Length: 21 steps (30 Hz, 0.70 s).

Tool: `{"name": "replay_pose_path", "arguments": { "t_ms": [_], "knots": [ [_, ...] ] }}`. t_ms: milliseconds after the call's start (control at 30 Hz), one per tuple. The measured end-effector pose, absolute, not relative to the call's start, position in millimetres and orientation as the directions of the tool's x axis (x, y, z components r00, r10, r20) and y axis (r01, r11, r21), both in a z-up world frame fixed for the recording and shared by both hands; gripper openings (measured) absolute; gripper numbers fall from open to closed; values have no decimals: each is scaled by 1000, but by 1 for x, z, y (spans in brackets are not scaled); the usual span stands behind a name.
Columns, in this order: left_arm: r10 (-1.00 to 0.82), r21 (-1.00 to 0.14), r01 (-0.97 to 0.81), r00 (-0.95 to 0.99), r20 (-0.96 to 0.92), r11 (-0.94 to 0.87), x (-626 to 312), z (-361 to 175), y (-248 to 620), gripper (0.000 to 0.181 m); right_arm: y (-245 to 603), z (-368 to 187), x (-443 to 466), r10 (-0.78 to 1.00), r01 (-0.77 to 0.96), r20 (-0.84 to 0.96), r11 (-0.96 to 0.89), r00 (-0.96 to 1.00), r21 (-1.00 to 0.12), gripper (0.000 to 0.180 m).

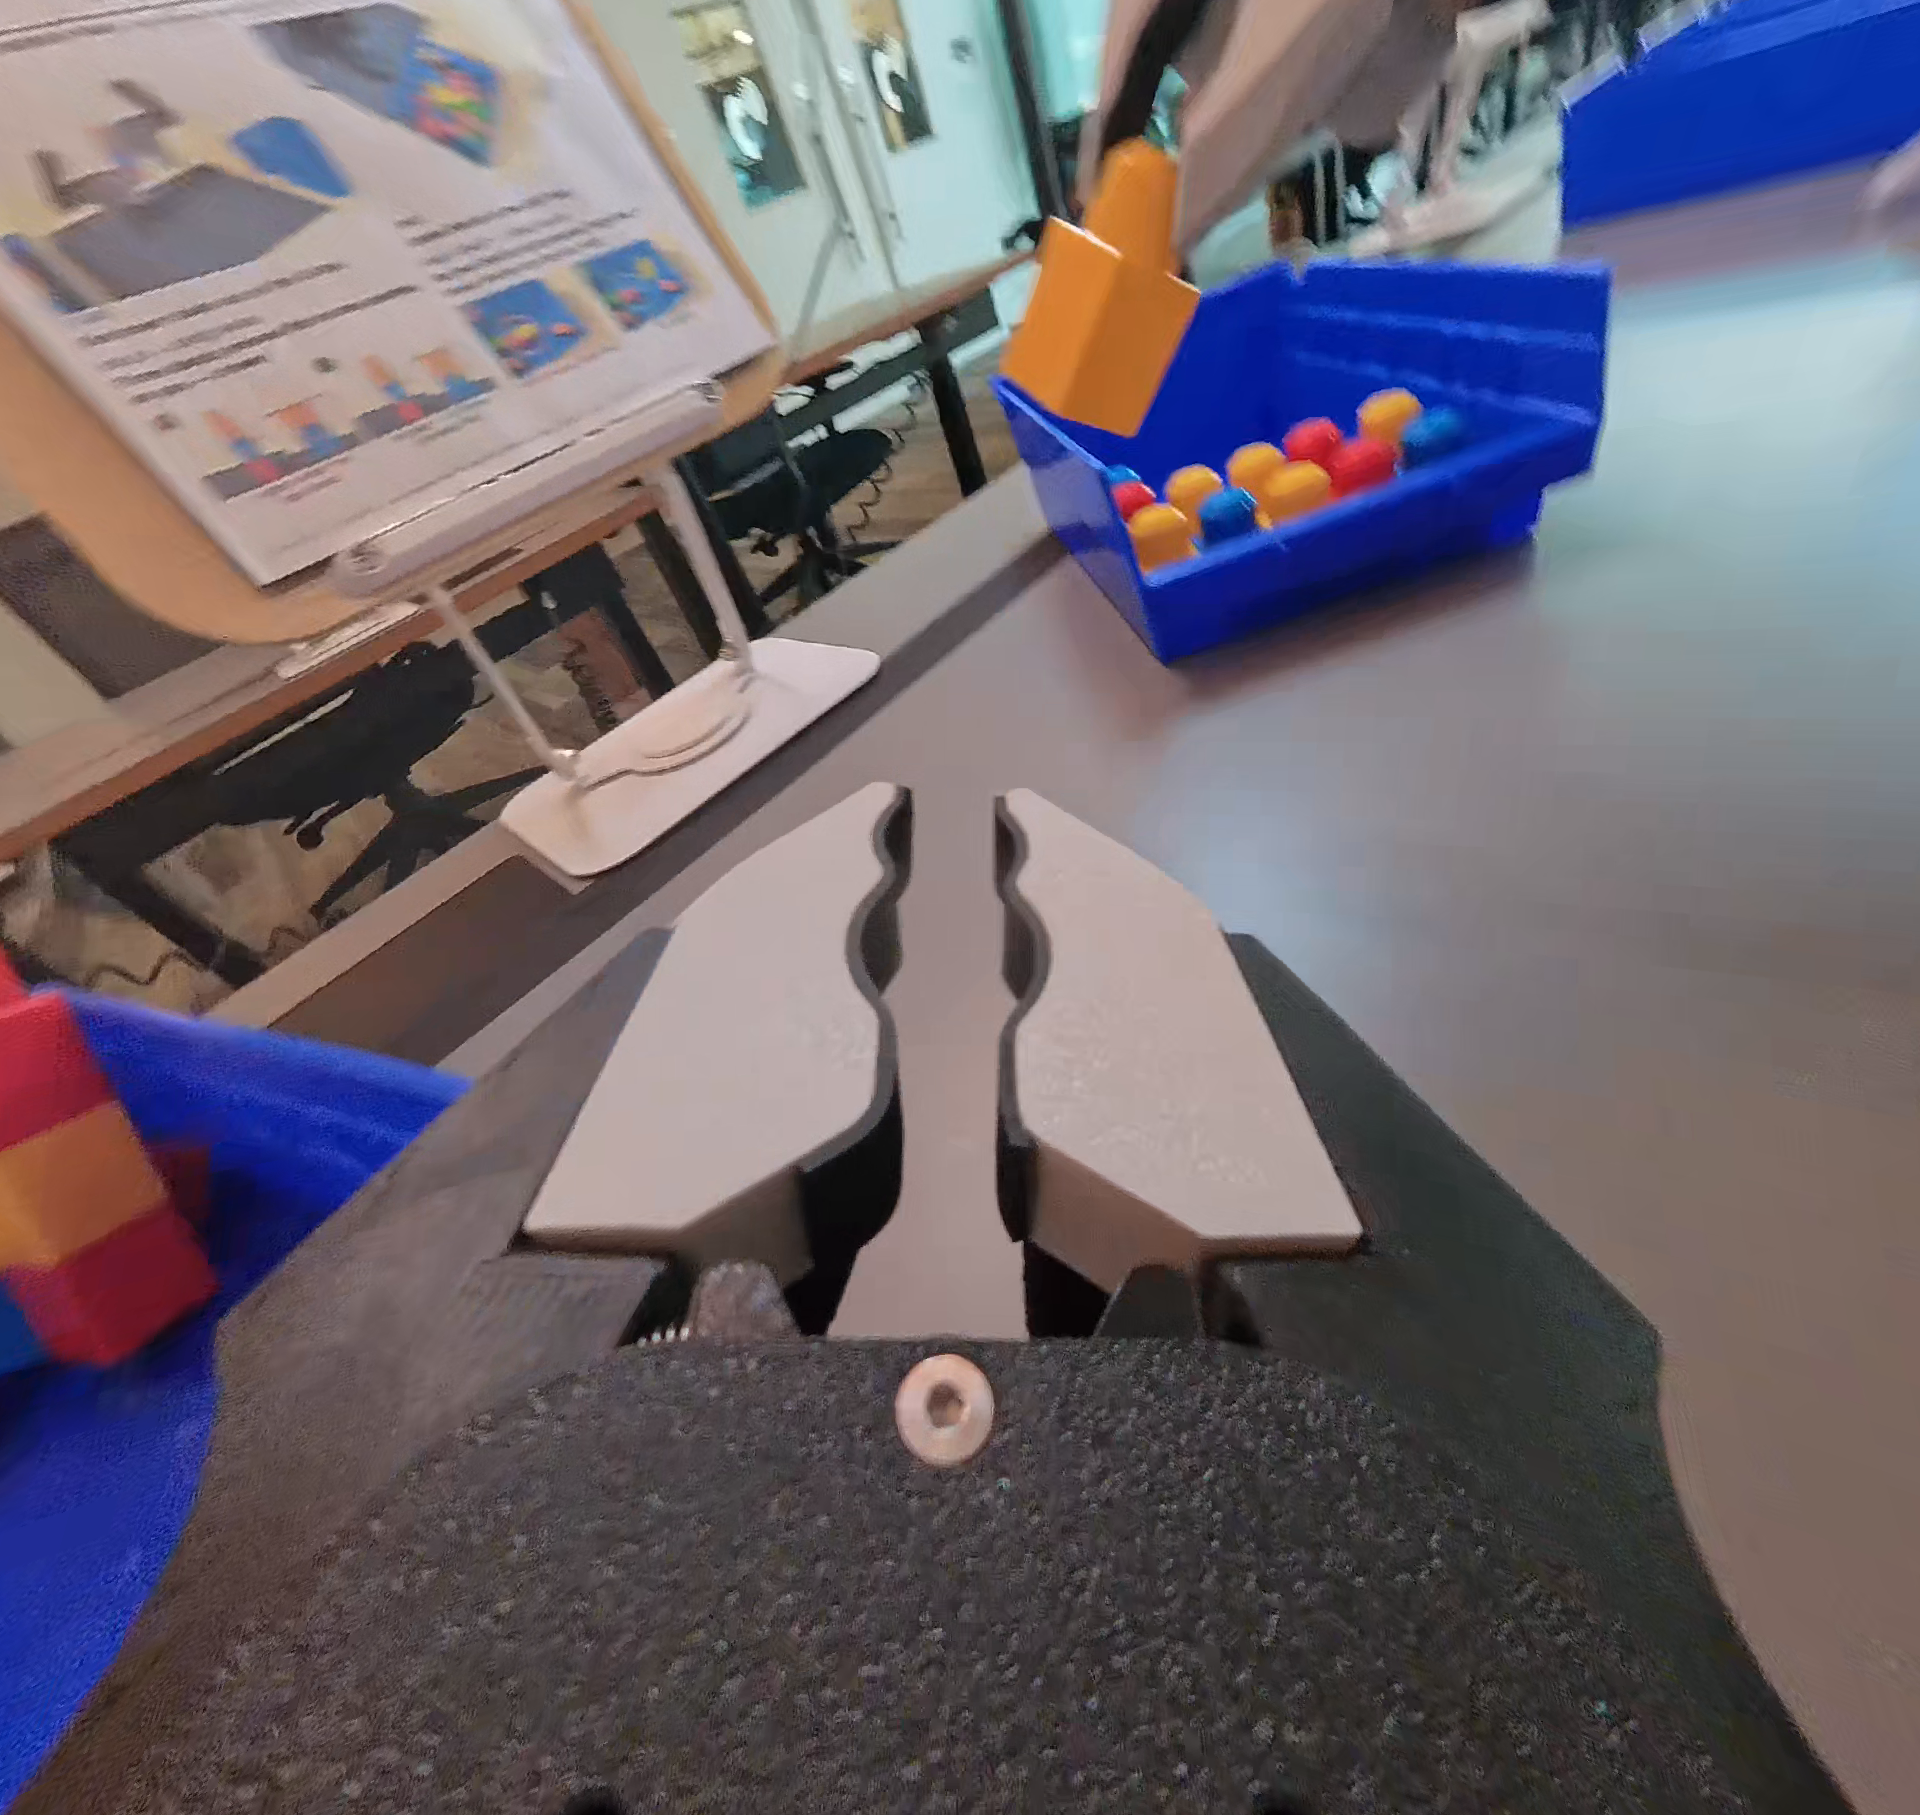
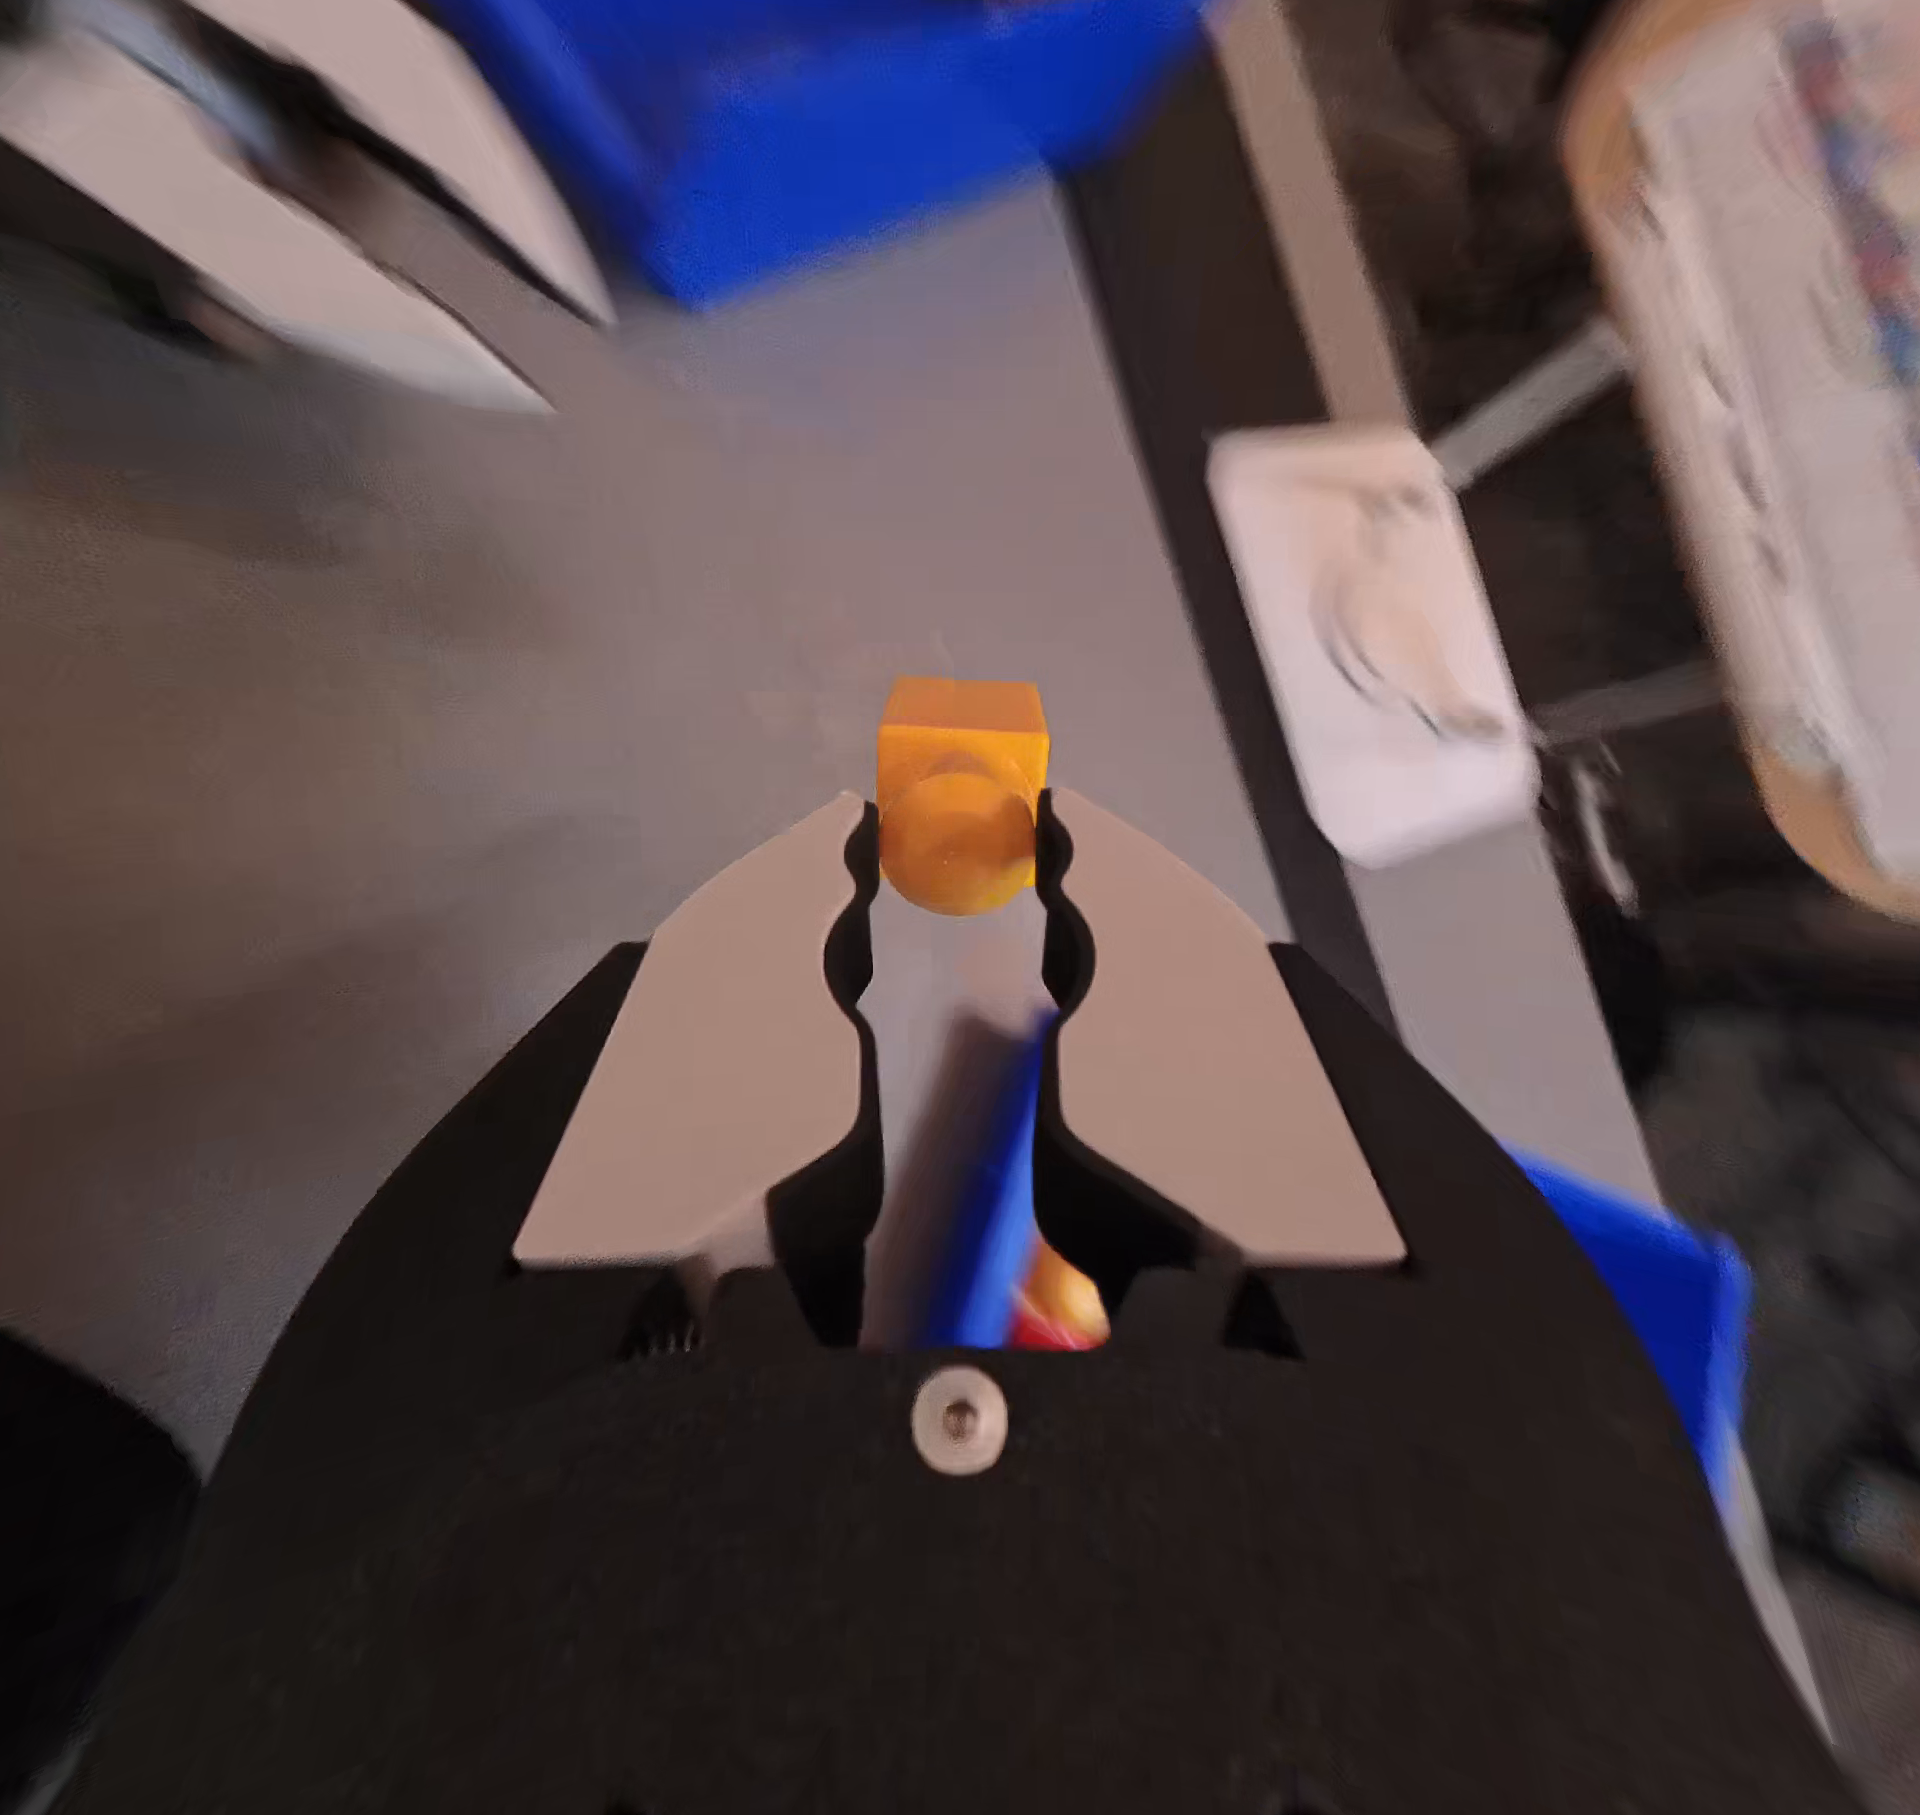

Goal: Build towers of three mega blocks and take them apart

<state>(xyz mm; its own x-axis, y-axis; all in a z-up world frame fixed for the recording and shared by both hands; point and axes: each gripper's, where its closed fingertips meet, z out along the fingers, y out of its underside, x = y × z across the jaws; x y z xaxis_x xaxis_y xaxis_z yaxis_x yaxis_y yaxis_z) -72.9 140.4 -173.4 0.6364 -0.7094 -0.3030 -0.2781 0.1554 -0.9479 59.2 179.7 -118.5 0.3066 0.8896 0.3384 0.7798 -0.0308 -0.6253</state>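
- The right gripper [image 2: 958, 856] has its jaws pinching an orange block [image 2: 958, 789] by the stud, with the block's square body hanging past the fingertips, above bare table [image 2: 416, 726].
- In the left wrist view, that same orange block [image 1: 1107, 295] is held aloft over the near rim of the blue bin [image 1: 1351, 560], which sits toward the table's far edge and holds loose red, orange and blue blocks [image 1: 1257, 482].
- The left gripper [image 1: 951, 892] is empty, its jaws slightly spread, low over the table near the same edge as the white stand [image 1: 707, 757] with the instruction sheet.
- A stacked red-and-orange tower [image 1: 73, 1173] shows at the left border of the left view, against something blue; its base is cut off.
- Judged step: carrying the orange block from the bin to a building spot.
- To do it well: keep the pinch firm, since a stud grip lets the block swivel; bring it down square and stud-up, and press straight down.
- The right view is smeared, so fine alignment cannot be told.
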Motion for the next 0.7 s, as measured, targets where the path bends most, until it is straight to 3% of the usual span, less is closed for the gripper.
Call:
{"name": "replay_pose_path", "arguments": {
  "t_ms": [67, 167, 267, 567, 700],
  "knots": [
    [-676, -968, -213, 695, -243, 129, -87, -164, 148, 0, 231, -126, 125, 802, 823, 385, -215, 456, -526, 29],
    [-657, -977, -183, 724, -210, 111, -97, -160, 153, 0, 278, -158, 217, 710, 801, 381, -466, 592, -376, 29],
    [-657, -976, -195, 724, -212, 101, -97, -163, 154, 0, 296, -195, 269, 667, 741, 323, -606, 672, -291, 29],
    [-657, -970, -232, 722, -217, 66, -99, -175, 159, 0, 307, -259, 262, 693, 703, 135, -671, 708, -236, 30],
    [-634, -973, -228, 745, -206, 48, -109, -173, 166, 0, 310, -252, 259, 676, 673, 109, -680, 729, -292, 40]
  ]
}}
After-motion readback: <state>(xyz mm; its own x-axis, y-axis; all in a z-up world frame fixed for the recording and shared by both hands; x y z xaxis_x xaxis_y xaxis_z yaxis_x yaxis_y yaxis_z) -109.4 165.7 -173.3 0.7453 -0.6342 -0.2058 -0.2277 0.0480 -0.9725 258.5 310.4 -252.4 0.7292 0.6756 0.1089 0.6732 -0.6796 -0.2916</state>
